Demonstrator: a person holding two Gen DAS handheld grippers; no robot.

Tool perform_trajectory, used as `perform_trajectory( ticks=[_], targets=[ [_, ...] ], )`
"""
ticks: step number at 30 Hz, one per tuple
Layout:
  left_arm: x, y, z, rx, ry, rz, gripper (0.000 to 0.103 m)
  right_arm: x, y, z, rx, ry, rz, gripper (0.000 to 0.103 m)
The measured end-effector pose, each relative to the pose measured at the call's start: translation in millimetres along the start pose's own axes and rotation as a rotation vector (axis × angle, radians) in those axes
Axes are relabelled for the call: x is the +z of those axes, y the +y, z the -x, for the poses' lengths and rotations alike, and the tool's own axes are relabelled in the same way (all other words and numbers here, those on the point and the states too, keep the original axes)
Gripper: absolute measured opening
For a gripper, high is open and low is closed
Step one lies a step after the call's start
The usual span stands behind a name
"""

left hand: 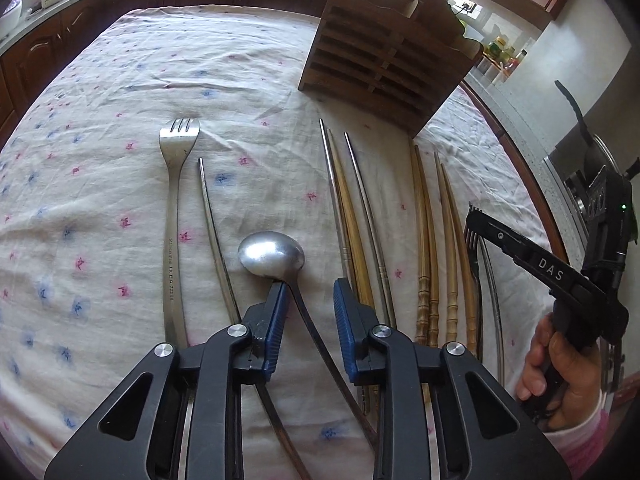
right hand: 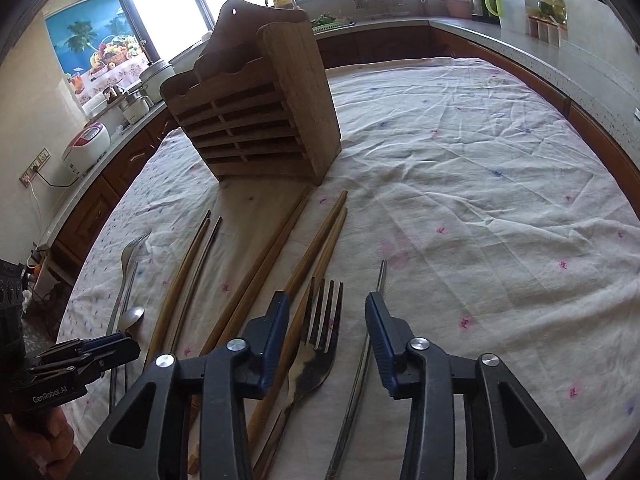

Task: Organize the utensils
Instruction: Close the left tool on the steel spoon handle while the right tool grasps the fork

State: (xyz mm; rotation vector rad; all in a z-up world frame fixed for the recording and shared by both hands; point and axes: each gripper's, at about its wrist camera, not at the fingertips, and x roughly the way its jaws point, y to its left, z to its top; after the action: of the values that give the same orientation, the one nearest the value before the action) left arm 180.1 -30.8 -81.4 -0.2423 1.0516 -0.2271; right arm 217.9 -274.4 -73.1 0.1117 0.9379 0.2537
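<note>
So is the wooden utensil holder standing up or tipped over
Standing upright. The wooden utensil holder rests on its base on the tablecloth, slatted front facing the utensils, openings at the top. Whether anything is inside, cannot tell.

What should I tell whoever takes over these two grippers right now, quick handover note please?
Left gripper: open, fingers either side of the spoon handle, not closed on it.
Right gripper: open, poised over the dark fork, holding nothing.
Wooden utensil holder: stands upright at the far side of the tablecloth; no utensil visibly in it.
On the cloth: silver fork, metal chopsticks, wooden chopsticks.
Done: nothing visibly stowed.
Left: apparently every utensil still has to go into the holder.
</note>
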Motion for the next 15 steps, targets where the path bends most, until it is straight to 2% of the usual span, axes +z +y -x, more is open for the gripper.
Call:
perform_trajectory(
  ticks=[1, 3, 8, 15],
  targets=[
    [0.2, 0.7, -0.3, -0.001, -0.002, 0.001, 0.016, -0.5, 1.2, -2.7, 0.003, 0.005, 0.007, 0.02],
    [0.9, 2.8, -2.0, -0.002, -0.002, 0.003, 0.009, -2.5, 3.9, -2.1, 0.007, -0.003, 0.021, 0.018],
    [0.1, 6.1, -0.6, -0.03, -0.006, 0.009, 0.006, -4.0, 3.2, 12.0, 0.037, -0.033, -0.005, 0.003],
    [-3.6, 4.8, 18.2, -0.074, -0.048, 0.006, 0.002, -5.8, 8.2, 41.8, 0.039, -0.095, -0.005, 0.002]
  ],
)
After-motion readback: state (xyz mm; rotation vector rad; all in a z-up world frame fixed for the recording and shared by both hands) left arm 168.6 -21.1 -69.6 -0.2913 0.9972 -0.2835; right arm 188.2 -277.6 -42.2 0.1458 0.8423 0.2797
